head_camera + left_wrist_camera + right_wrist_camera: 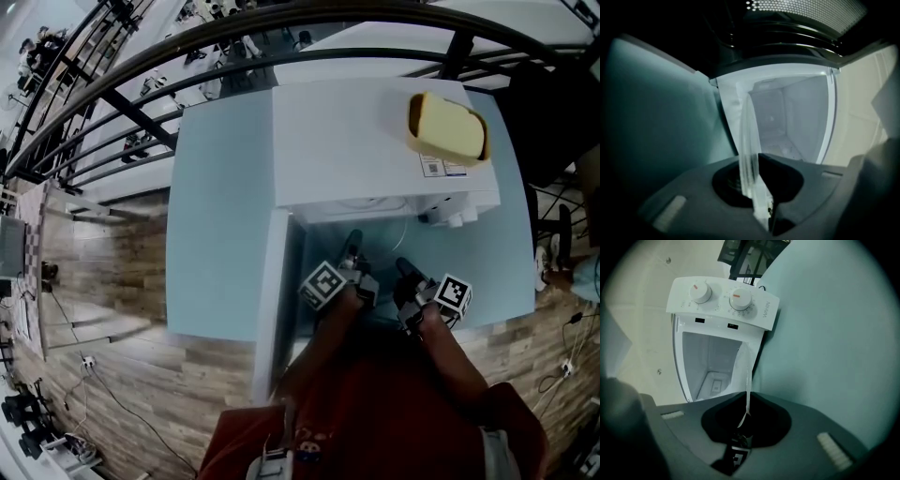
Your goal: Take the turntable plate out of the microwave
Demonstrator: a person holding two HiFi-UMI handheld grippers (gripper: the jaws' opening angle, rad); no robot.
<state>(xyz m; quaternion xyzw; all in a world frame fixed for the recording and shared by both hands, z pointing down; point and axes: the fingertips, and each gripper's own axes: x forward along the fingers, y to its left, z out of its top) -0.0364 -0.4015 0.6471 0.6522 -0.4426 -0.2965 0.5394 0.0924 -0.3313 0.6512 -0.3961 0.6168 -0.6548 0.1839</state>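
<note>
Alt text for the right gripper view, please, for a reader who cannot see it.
The right gripper is shut on the rim of the clear glass turntable plate, seen edge-on. Behind it stands the white microwave, cavity open, two knobs on its panel, on a pale blue table.

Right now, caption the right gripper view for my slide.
Right tool shut on the glass plate edge, before the open white microwave with two knobs.

turntable plate [749, 140]: clear glass (seen edge-on) | place: before microwave [347, 141], white, open
</note>
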